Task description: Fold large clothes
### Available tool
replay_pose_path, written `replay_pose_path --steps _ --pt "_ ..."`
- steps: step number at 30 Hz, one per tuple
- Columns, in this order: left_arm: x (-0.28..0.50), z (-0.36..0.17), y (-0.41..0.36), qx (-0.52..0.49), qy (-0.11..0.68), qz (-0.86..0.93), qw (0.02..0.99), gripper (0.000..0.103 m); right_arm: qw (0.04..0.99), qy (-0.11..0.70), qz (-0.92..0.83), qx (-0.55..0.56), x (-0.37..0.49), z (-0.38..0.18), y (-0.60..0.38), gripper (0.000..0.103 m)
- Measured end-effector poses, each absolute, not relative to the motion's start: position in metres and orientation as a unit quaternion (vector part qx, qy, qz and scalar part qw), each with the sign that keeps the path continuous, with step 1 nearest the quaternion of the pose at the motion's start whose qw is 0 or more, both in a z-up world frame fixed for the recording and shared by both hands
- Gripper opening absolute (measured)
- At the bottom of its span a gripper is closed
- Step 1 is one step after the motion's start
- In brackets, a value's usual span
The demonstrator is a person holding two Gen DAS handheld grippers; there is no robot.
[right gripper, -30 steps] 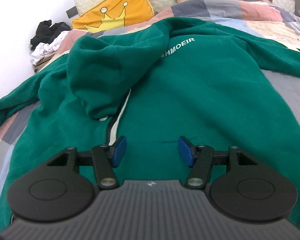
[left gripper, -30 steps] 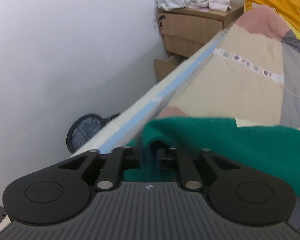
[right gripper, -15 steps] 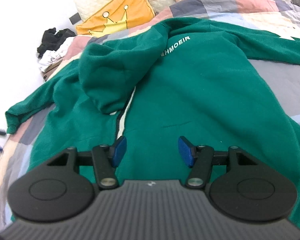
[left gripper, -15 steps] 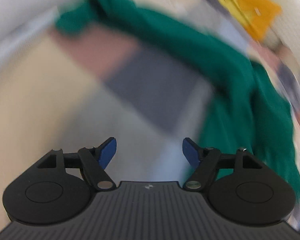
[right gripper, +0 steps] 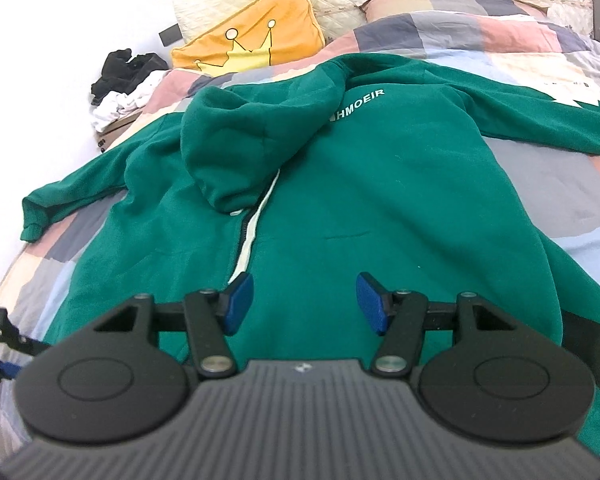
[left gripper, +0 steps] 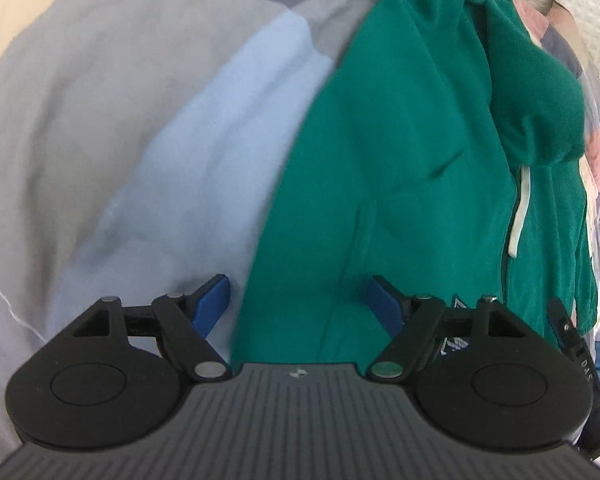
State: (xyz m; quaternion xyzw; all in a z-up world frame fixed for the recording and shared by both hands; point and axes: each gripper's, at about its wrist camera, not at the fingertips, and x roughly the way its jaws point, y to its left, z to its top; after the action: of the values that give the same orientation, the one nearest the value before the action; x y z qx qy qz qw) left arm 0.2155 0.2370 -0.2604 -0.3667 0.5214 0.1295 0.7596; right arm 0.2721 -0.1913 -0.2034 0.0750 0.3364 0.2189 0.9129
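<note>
The left claw (left gripper: 298, 300) stands wide with nothing pinched; its jaws have just been opening, and only the side edge of the green hoodie (left gripper: 400, 168) passes beneath the gap, apart from both blue pads. It points steeply down at the hoodie's lower left edge, where green fabric meets the patchwork bed cover (left gripper: 140, 120). The right claw (right gripper: 302, 300) is part open and empty too, hovering above the lower front of the hoodie (right gripper: 380, 208), its left pad near the pale zip line (right gripper: 252, 236).

Outward from there, the hoodie lies face up and spread across the bed. The hood (right gripper: 244, 140) is flopped forward onto the chest at about 11 o'clock, one sleeve (right gripper: 72, 196) stretches out toward 9 o'clock, and the other sleeve (right gripper: 540, 120) runs toward 2 o'clock. A yellow crown pillow (right gripper: 252, 48) sits beyond at 12 o'clock.

As I judge it, laying out and smoothing is about done, and no fold is made yet. Sleeves, sides and the final halving all remain.
</note>
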Motion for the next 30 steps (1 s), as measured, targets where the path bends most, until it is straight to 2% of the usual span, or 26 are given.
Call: replay_pose_path --steps 2,4,7,8,9,14,19,23,30 --pt "0.219 -0.258 0.231 -0.359 0.521 0.124 0.765 0.076 0.911 0.338 0.221 0.08 0.273 -0.204 -0.192 0.059" --pt "0.219 -0.257 0.225 -0.335 0.522 0.117 0.776 0.063 0.912 0.334 0.224 0.082 0.273 -0.204 -0.193 0.059" --pt "0.218 -0.253 0.222 -0.326 0.522 0.132 0.777 0.035 0.916 0.324 0.224 0.076 0.271 -0.202 -0.197 0.059" --pt "0.215 -0.251 0.225 -0.332 0.516 0.136 0.778 0.018 0.917 0.321 0.225 0.077 0.27 -0.201 -0.199 0.059" --pt "0.21 -0.248 0.228 -0.342 0.506 0.133 0.781 0.007 0.917 0.321 0.225 0.08 0.269 -0.201 -0.201 0.059" --pt "0.182 -0.211 0.23 -0.358 0.464 0.08 0.806 0.006 0.915 0.324 0.223 0.092 0.266 -0.198 -0.206 0.059" --pt "0.155 -0.189 0.219 -0.37 0.458 0.054 0.806 0.006 0.916 0.311 0.232 0.103 0.258 -0.185 -0.208 0.059" --pt "0.134 -0.19 0.202 -0.383 0.463 0.037 0.798 0.006 0.918 0.309 0.235 0.074 0.249 -0.186 -0.201 0.059" --pt "0.149 -0.216 0.185 -0.318 0.523 0.072 0.788 0.006 0.915 0.316 0.249 0.032 0.244 -0.191 -0.185 0.059"
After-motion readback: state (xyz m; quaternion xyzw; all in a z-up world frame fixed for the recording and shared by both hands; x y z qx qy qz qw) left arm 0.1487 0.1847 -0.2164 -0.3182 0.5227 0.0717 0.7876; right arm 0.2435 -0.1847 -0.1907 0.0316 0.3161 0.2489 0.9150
